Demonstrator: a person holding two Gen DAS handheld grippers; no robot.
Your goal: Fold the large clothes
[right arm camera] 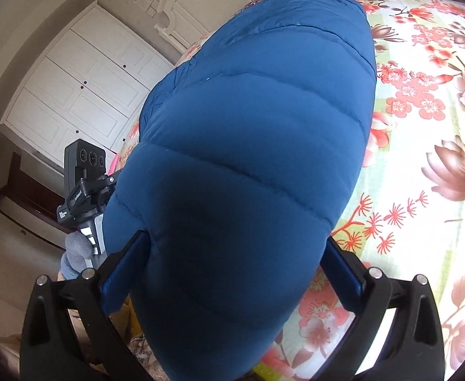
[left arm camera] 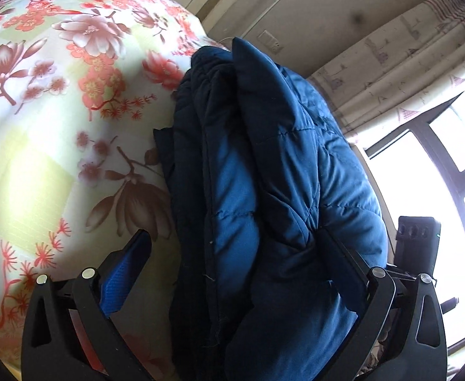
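Across the floral bedsheet (right arm camera: 423, 127), printed with red and brown blossoms on pale yellow and white, the puffy blue quilted down jacket (right arm camera: 248, 158) lies bundled lengthwise, and I have a gripper at each side of it. My right gripper (right arm camera: 232, 273) stands at its widest, fingers spread on either flank of the smooth padded bulk; whether the pads actually press the fabric I cannot tell. My left gripper (left arm camera: 232, 254) is spread too: its right finger lies against a gathered fold, its left finger clear over the sheet. To do this step well, I judge I should close both grippers on matching edges through all layers, since slippery padding could slide out, then lift evenly so the fold lands square. From the left wrist I see the jacket's creased, darker lining, a patterned curtain (left arm camera: 407, 63) and a bright window (left arm camera: 439, 174); from the right wrist, only the smooth outer shell, white panelled wardrobe doors (right arm camera: 73, 95), and a small black camera unit (right arm camera: 86, 155) on a handle.
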